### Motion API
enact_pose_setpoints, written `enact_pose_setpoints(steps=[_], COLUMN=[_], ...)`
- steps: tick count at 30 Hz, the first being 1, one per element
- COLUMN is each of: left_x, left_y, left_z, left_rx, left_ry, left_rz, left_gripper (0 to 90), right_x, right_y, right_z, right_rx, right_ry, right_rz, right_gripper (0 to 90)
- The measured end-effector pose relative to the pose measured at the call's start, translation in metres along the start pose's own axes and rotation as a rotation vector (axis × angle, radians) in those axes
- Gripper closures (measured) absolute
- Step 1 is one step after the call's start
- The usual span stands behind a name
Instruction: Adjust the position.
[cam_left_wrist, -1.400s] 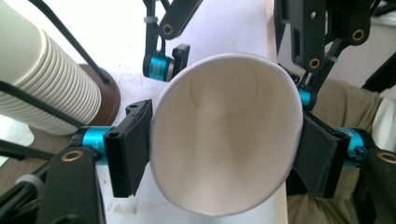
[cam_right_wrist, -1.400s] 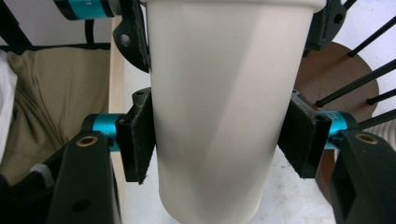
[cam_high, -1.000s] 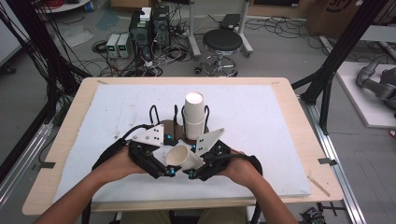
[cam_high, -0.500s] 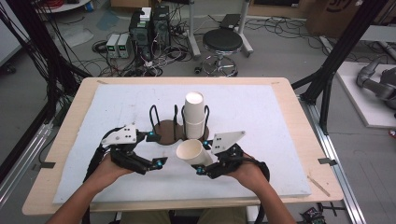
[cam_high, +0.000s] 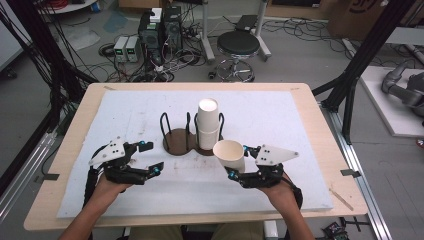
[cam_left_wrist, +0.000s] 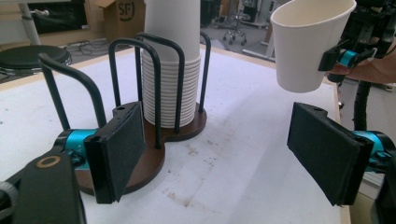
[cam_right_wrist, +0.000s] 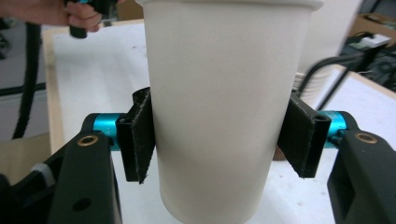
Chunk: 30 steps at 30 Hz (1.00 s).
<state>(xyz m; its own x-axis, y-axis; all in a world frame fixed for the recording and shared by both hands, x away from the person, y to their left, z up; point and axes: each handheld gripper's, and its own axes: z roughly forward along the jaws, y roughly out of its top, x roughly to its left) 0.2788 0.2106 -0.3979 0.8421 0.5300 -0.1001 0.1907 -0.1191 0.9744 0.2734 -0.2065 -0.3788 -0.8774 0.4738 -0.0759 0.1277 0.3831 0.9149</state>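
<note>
Holding a single paper cup (cam_high: 230, 155) in my right gripper (cam_high: 239, 162), I see its fingers (cam_right_wrist: 138, 140) pressed against both sides of the cup's wall, below the rim. The cup is upright, mouth up, lifted clear of the counter (cam_high: 300, 115) and just in front and to the right of the cup holder (cam_high: 187, 135). From the high view the inside of the held cup looks bare.

The holder is a brown figure-eight base with black wire hoops forming two bays. The right bay carries a tall stack of white paper cups (cam_high: 208, 122), nested mouth down, with many rims layered at the bottom in the left gripper view — the stack stands inside its hoops. The left bay (cam_high: 175, 140) has nothing in it.

My left gripper (cam_high: 145, 157) sits low over the white mat, left of the holder, its fingers (cam_left_wrist: 119, 149) spread wide apart and holding nothing. In its own view one finger lies just in front of the holder's base; whether it touches I cannot tell. The two grippers are well apart.
</note>
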Motion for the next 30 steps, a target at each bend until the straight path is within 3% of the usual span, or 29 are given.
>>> enact_pose_setpoints(steps=[12, 22, 30], left_x=[0.007, 0.011, 0.010], left_y=[-0.017, -0.022, -0.023], left_z=[-0.008, -0.013, -0.011], left_rx=[-0.041, -0.078, -0.084], left_ry=[0.042, 0.075, 0.073], left_rz=[-0.004, -0.009, -0.010], left_gripper=[19.0, 18.9, 18.9], right_x=[-0.010, -0.014, -0.015], right_y=[-0.022, -0.026, -0.027], right_z=[-0.024, -0.038, -0.043], right_rx=[-0.077, -0.129, -0.152], right_ry=[-0.129, -0.181, -0.208], right_rz=[0.062, 0.092, 0.104], right_gripper=[35.7, 35.4, 35.1])
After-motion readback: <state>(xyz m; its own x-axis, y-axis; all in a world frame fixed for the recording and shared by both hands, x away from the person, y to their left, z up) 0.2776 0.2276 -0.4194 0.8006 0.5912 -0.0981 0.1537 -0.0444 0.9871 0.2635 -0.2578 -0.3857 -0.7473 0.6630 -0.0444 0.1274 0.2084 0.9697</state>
